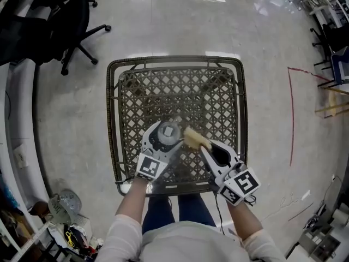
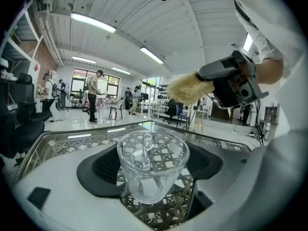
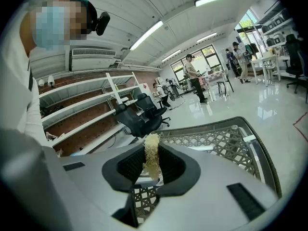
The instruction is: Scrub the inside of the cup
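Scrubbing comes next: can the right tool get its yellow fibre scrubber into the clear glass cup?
Probably yes: the clear glass cup is open-topped; the yellow fibrous scrubber hovers beside it, nothing between.

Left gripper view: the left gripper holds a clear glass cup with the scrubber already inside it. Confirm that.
Wrong on the scrubber. The left gripper does hold the clear glass cup, but the left gripper view shows the scrubber outside it, above its rim, in the right gripper.
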### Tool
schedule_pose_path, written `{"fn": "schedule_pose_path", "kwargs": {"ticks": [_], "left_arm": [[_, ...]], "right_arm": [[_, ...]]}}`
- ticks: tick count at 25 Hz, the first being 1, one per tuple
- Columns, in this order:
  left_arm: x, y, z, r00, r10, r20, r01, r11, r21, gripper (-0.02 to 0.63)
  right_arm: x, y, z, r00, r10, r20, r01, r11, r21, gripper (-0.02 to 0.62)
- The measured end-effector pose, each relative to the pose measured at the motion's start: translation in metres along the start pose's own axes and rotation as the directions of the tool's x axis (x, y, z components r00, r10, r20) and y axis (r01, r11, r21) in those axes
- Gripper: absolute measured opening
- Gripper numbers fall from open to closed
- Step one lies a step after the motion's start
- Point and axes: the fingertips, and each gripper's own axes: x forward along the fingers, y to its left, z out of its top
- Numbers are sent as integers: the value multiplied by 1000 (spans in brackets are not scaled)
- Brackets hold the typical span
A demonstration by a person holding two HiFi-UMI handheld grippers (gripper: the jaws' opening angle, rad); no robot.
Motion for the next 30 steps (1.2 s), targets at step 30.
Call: {"fn": "schedule_pose_path", "kwargs": {"ticks": [30], "left_arm": [[-67, -19, 111, 997, -24, 73, 16, 995, 99, 383]], "right_arm": [[-23, 33, 43, 994, -28, 103, 30, 999, -22, 89]]}}
